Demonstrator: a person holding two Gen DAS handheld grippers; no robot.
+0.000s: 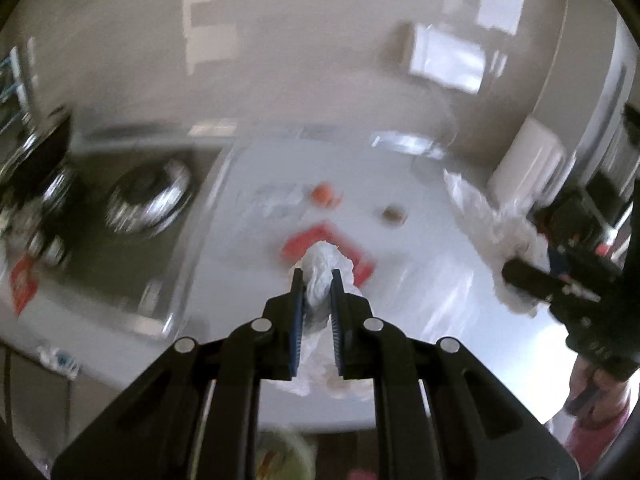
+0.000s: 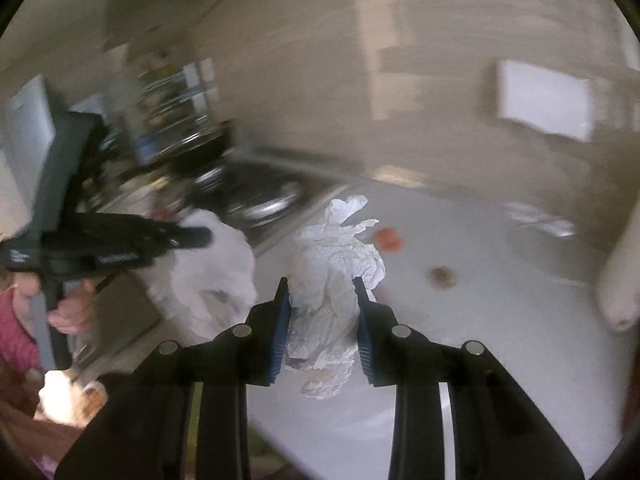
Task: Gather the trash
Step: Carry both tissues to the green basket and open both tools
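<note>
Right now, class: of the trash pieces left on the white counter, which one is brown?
The small round scrap, lying alone right of the orange bit and red wrapper.

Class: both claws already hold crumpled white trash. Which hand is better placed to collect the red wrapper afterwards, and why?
Left, probably. The red wrapper lies just beyond the left claw and its plastic bag. The right claw, holding tissue, shows no wrapper.

sink (image 1: 132, 216) left of counter (image 1: 420, 280) | wrapper (image 1: 344, 248), peel (image 1: 322, 194), cap (image 1: 394, 214) on counter
</note>
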